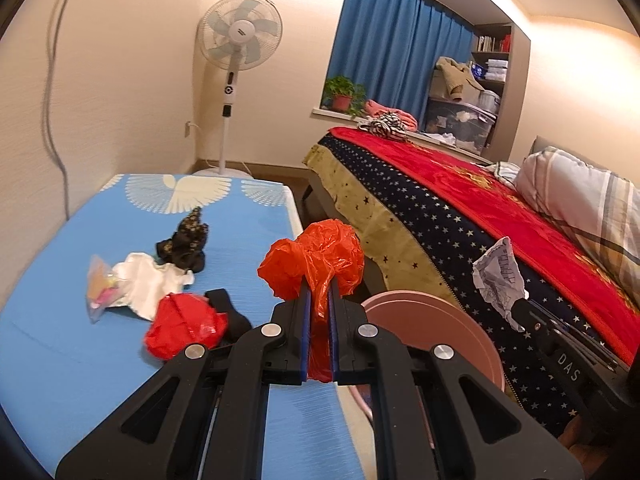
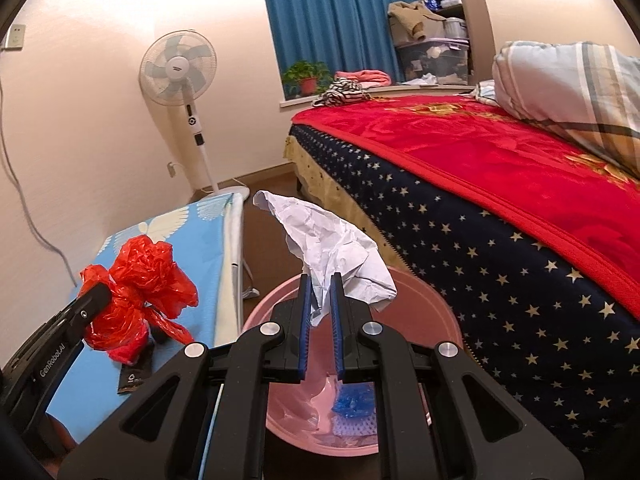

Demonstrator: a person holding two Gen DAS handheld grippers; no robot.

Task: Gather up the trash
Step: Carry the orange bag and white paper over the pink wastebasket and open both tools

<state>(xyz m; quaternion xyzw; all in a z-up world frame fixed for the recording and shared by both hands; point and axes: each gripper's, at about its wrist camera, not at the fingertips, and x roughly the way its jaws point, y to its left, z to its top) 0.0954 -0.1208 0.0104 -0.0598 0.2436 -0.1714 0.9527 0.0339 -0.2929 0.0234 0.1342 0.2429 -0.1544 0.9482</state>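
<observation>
My left gripper (image 1: pixel 319 286) is shut on a crumpled orange-red plastic bag (image 1: pixel 320 252), held above the right edge of the blue table (image 1: pixel 60 352); the same bag (image 2: pixel 136 280) shows at the left of the right wrist view. My right gripper (image 2: pixel 320 280) is shut on a crumpled white paper (image 2: pixel 340 244), which hangs over the pink bin (image 2: pixel 420 300). That paper (image 1: pixel 498 276) and the bin rim (image 1: pixel 424 320) appear right of the left gripper. On the table lie a red plastic wad (image 1: pixel 184 326), a white cloth (image 1: pixel 148 284), a clear wrapper (image 1: pixel 98 288) and a black patterned cloth (image 1: pixel 186 246).
A bed with a red blanket (image 1: pixel 460 184) and starred sheet (image 2: pixel 480 240) runs along the right, close to the bin. A standing fan (image 1: pixel 236 64) is by the far wall. A blue item (image 2: pixel 354 398) lies inside the bin. A narrow floor gap separates table and bed.
</observation>
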